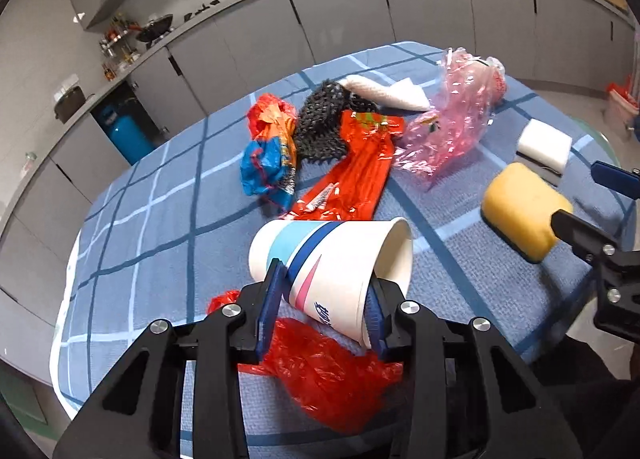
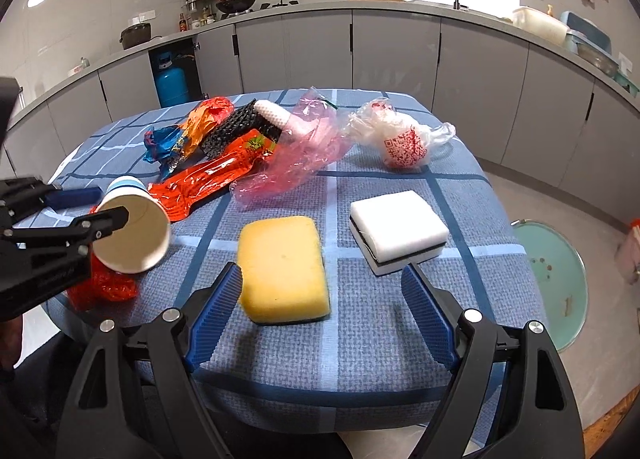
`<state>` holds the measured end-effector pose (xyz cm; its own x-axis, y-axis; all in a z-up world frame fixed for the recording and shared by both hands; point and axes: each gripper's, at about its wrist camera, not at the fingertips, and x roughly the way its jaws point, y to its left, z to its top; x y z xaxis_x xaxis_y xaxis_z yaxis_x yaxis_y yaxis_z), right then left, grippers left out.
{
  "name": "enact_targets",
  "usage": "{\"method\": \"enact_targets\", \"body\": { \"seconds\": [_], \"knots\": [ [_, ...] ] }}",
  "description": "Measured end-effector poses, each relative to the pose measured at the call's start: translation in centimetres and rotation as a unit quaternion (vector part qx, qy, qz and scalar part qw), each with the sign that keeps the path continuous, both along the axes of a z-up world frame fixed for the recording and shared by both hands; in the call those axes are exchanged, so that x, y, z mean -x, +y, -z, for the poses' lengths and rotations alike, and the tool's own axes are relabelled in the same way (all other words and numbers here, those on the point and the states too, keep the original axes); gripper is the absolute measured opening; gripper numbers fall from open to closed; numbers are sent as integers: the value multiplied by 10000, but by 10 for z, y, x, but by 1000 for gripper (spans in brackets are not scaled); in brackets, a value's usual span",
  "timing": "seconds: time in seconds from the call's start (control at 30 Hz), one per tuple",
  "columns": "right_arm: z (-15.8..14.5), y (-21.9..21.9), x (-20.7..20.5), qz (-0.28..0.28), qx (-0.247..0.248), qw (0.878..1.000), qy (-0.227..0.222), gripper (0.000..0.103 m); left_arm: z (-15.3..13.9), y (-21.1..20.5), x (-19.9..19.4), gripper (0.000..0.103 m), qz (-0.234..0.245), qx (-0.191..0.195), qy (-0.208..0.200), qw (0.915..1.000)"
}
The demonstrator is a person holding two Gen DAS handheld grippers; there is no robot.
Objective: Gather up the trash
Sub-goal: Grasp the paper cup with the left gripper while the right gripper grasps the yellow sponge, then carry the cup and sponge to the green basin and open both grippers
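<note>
At the near left, my left gripper [image 1: 326, 299] pinches the tipped paper cup [image 1: 340, 263] across its wall, ready to lift. Rightward, my right gripper [image 2: 322, 313] stands wide, the yellow sponge [image 2: 284, 269] against its left pad only.

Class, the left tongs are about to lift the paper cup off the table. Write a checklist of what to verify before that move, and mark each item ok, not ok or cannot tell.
1. Left tongs closed on the paper cup, a pad on each side: ok.
2. Cup empty: ok, the right wrist view shows a bare inside.
3. Cup free of the red plastic bag under it: cannot tell.
4. Right tongs clear of the cup: ok, they stand open at the yellow sponge.
5. Bin to drop it in: cannot tell, none is clearly shown.
</note>
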<state>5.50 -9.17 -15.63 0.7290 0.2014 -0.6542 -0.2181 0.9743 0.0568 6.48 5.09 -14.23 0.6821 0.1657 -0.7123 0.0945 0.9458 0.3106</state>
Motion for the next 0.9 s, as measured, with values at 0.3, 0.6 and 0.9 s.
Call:
{"method": "enact_targets", "body": {
  "seconds": [0.3, 0.6, 0.9],
  "knots": [
    [6, 17, -10, -343, 5, 9994, 100, 64, -18, 16, 1, 6, -198, -57, -371, 9991],
    [0, 22, -7, -463, -8, 9989, -61, 39, -36, 14, 5, 6, -173, -252, -774, 9965],
    [-42, -13, 2, -46, -240, 9973, -686, 37, -70, -17, -15, 6, 88, -368, -1376, 9898]
  ]
}}
